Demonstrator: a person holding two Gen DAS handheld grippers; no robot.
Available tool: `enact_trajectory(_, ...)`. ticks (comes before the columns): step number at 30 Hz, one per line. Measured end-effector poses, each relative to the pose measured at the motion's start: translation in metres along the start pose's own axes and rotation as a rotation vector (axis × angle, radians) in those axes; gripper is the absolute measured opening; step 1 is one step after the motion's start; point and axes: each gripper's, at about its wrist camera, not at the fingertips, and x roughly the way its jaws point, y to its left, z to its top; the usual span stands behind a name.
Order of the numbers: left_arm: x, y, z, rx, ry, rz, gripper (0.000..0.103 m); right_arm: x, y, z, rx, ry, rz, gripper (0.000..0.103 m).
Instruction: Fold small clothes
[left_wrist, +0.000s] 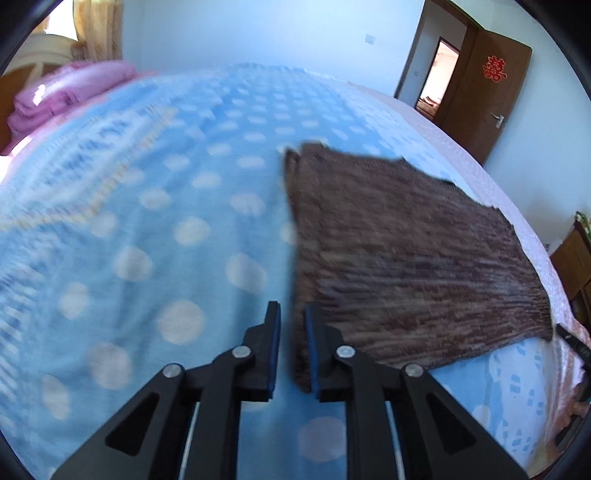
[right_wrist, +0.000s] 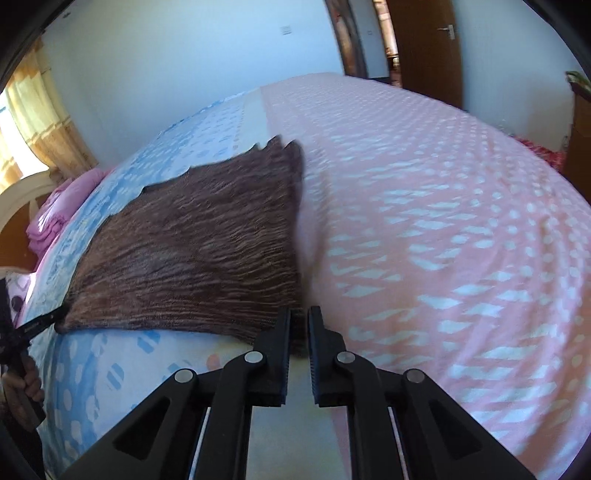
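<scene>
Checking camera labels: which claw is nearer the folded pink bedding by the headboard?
Left. The left claw grips the brown garment's corner toward the pink bedding; the right claw grips the far corner.

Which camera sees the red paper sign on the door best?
The left wrist view. The red paper decoration shows fully there, stuck on the open brown wooden door. The right wrist view shows only a dark door with a handle, no red sign visible.

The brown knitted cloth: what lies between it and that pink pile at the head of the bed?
Only bare bedcover. In the left wrist view, the blue dotted blanket runs uninterrupted from the brown knitted cloth to the pink pile.
</scene>
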Motion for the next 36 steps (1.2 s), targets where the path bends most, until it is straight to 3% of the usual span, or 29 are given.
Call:
enact_trajectory(2, -0.007, -0.007, 0.013, 0.042, -0.049, 0.068, 0.023, -0.017, 0.005, 0.011, -0.043, -0.084, -0.068, 0.011)
enact_trajectory(6, 0.002, -0.033, 0.044, 0.067, -0.095, 0.071, 0.035, -0.013, 0.044, 0.048, -0.14, -0.148, -0.003, 0.011)
enact_trajectory(9, 0.025, -0.06, 0.063, 0.074, -0.111, 0.071, 0.043, 0.015, 0.083, 0.074, -0.21, -0.16, 0.022, 0.011)
enact_trajectory(13, 0.065, -0.09, 0.072, 0.106, -0.08, 0.108, 0.043, 0.08, 0.118, 0.099, -0.245, -0.084, 0.039, 0.01)
enact_trajectory(17, 0.092, -0.087, 0.067, 0.108, -0.033, 0.182, 0.046, 0.135, 0.104, 0.096, -0.228, 0.031, -0.04, 0.01)
enact_trajectory(22, 0.091, -0.073, 0.065, 0.045, -0.036, 0.119, 0.051, 0.134, 0.069, 0.096, -0.107, 0.023, 0.056, 0.017)
enact_trajectory(24, 0.092, -0.074, 0.064, 0.052, -0.04, 0.124, 0.051, 0.132, 0.069, 0.097, -0.088, 0.011, -0.005, 0.016)
enact_trajectory(26, 0.092, -0.077, 0.063, 0.062, -0.042, 0.134, 0.051, 0.117, 0.084, 0.093, -0.117, -0.036, -0.081, 0.015)
enact_trajectory(31, 0.093, -0.083, 0.063, 0.086, -0.047, 0.174, 0.053, 0.093, 0.148, 0.077, -0.211, -0.05, 0.138, 0.015)
enact_trajectory(36, 0.092, -0.084, 0.063, 0.093, -0.048, 0.19, 0.056, 0.122, 0.206, 0.05, -0.338, 0.026, 0.16, 0.015)
